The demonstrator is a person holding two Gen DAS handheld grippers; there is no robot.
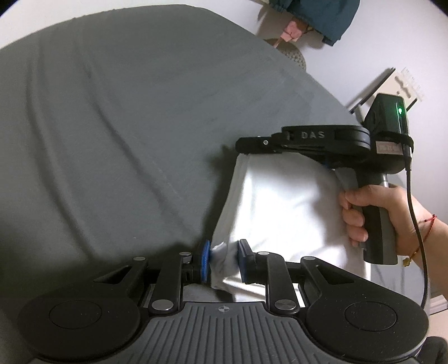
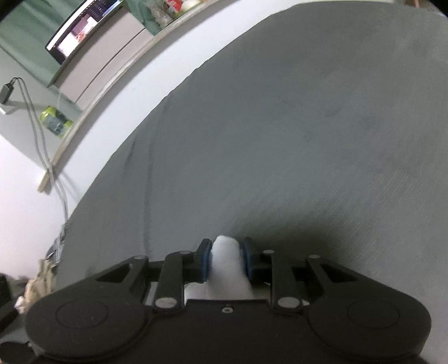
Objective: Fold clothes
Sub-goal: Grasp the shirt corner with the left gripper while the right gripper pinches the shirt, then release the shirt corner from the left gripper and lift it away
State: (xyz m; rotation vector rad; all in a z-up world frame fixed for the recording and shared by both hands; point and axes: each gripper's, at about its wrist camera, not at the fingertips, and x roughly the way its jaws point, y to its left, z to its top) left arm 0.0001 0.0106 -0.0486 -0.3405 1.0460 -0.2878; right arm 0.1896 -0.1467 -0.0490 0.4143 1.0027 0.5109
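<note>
The left gripper [image 1: 222, 261] and the right gripper [image 2: 225, 259] are each pinching the white garment [image 1: 282, 212] (hanging between them) above the grey sheet [image 1: 126, 126].

white garment [image 1: 282, 207]: lower part hidden behind left gripper [image 1: 224, 260]
right gripper [image 1: 243, 145]: fingertips' grip hidden, side-on
teal jacket [image 1: 322, 16]: cropped by top edge

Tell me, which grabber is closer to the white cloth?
Neither, it's a tie: both touch it. The left gripper pinches a bunched corner of the white cloth between its blue pads. The right gripper clamps another part, and the cloth hangs between them above the grey sheet.
</note>
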